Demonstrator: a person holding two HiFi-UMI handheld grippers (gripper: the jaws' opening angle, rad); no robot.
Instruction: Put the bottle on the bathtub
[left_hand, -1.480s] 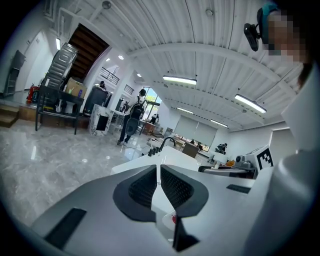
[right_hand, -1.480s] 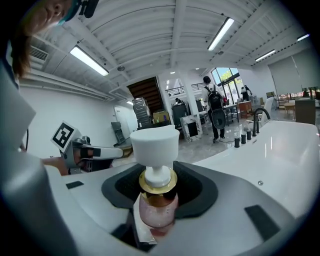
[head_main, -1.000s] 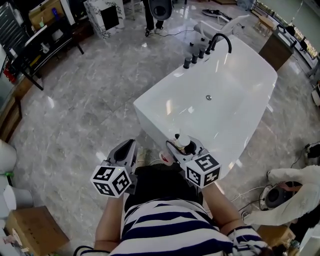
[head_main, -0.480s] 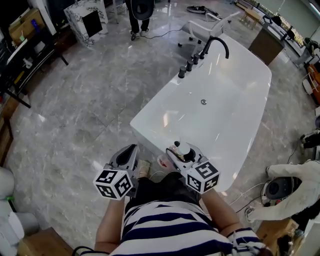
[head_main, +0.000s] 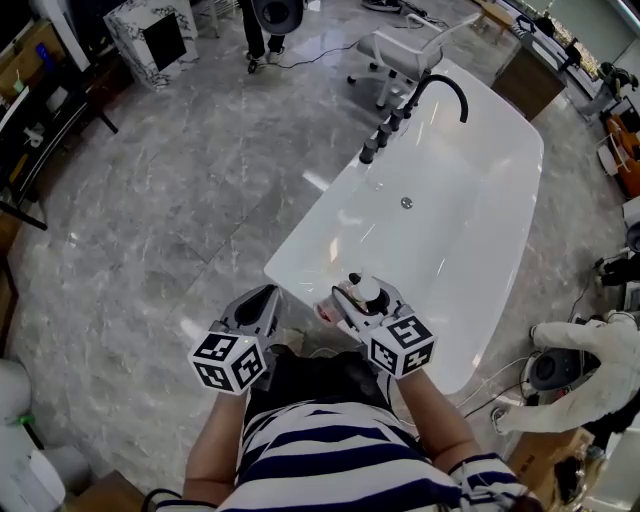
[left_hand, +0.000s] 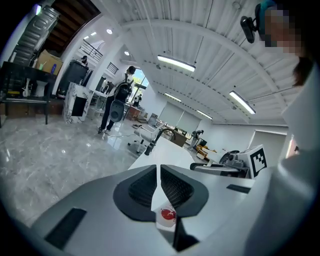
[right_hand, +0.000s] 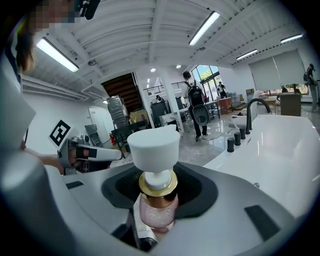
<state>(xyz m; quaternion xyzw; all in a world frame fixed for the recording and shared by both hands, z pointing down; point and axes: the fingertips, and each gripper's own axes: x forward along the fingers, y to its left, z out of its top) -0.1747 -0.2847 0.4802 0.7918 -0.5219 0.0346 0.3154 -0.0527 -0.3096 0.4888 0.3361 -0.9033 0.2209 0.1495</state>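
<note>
The white bathtub (head_main: 296, 246) runs from the centre to the upper right in the head view, with a black faucet (head_main: 443, 88) at its far end. My right gripper (head_main: 356, 296) is shut on a pink bottle (head_main: 368, 291) with a gold collar and white cap, held upright over the tub's near rim. In the right gripper view the bottle (right_hand: 158, 210) stands between the jaws of the right gripper (right_hand: 157, 176), with the bathtub (right_hand: 282, 145) beyond. My left gripper (head_main: 262, 298) hangs left of the tub's near corner. Its jaws are together with nothing in them in the left gripper view (left_hand: 159, 171).
Grey marble floor surrounds the tub. A white office chair (head_main: 398, 48) and a standing person (head_main: 260, 22) are beyond the far end. A marbled cabinet (head_main: 150, 35) and black shelving (head_main: 35, 105) stand at the upper left. A white bundle (head_main: 580, 370) and cables lie at the right.
Both grippers have moved forward toward the tub, the right one carrying the bottle over the near rim. The tub now sits closer below them.
</note>
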